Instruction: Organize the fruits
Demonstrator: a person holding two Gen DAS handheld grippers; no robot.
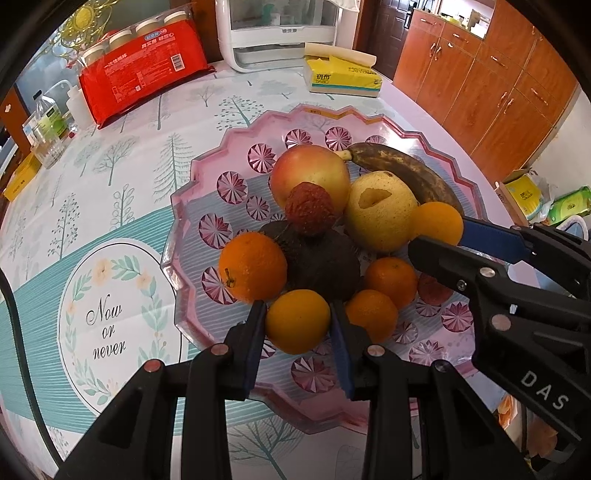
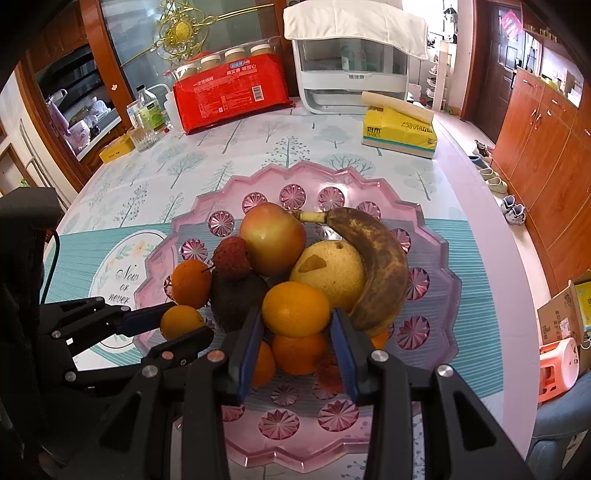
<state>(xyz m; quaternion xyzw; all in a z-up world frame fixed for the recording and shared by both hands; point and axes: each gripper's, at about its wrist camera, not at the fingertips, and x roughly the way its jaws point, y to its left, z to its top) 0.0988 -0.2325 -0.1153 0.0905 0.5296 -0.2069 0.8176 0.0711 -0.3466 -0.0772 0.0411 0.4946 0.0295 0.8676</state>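
A pink scalloped tray (image 1: 184, 206) holds an apple (image 1: 310, 177), a pear (image 1: 380, 210), a browned banana (image 1: 406, 170), a lychee (image 1: 310, 208), a dark avocado (image 1: 321, 262) and several oranges. At the tray's near side my left gripper (image 1: 297, 306) has its blue pads against both sides of a small orange (image 1: 297, 326). That grip also shows in the right wrist view, left gripper (image 2: 184, 323). My right gripper (image 2: 297, 312) is shut on another orange (image 2: 295, 302), which sits above other oranges beside the pear (image 2: 328, 273). From the left wrist view, the right gripper (image 1: 439, 234) comes in from the right.
On the far side of the tree-print tablecloth stand a red pack of paper cups (image 1: 144, 81), a yellow tissue pack (image 1: 343, 74) and a white appliance (image 1: 277, 33). Bottles and a glass (image 1: 48, 125) crowd the far left. Wooden cabinets (image 2: 546, 155) line the right wall.
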